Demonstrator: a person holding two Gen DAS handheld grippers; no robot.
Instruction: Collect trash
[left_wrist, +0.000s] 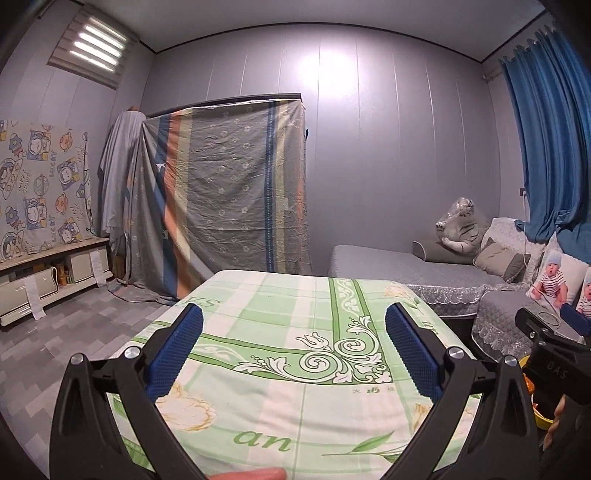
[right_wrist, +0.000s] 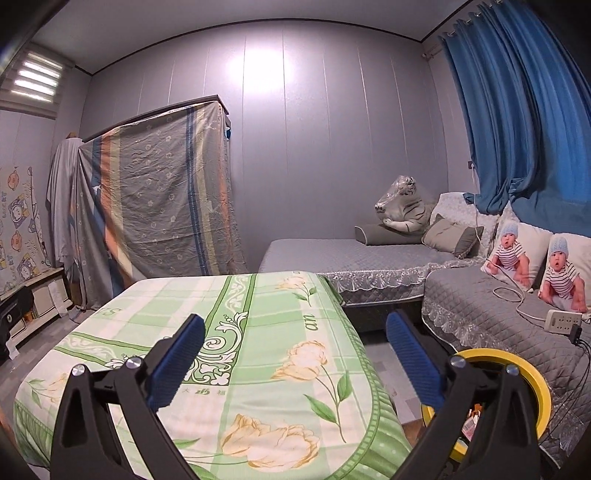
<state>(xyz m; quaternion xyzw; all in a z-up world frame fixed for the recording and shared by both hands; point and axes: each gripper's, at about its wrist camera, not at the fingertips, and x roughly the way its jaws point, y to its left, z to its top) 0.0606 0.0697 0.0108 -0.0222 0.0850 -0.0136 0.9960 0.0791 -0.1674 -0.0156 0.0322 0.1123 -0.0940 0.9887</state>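
Observation:
My left gripper stands open over a table under a green floral cloth, with nothing between its blue pads. My right gripper is open too, over the same cloth's right edge, and holds nothing. A yellow-rimmed bin sits low on the floor to its right, partly hidden behind the right finger. Some wrappers show inside it. I see no loose trash on the cloth. In the left wrist view a sliver of the yellow bin shows at the right edge.
A grey quilted sofa runs along the right, with cushions, a plush tiger and a white power strip with cables. A sheet-covered wardrobe stands at the back left, and a low cabinet lines the left wall.

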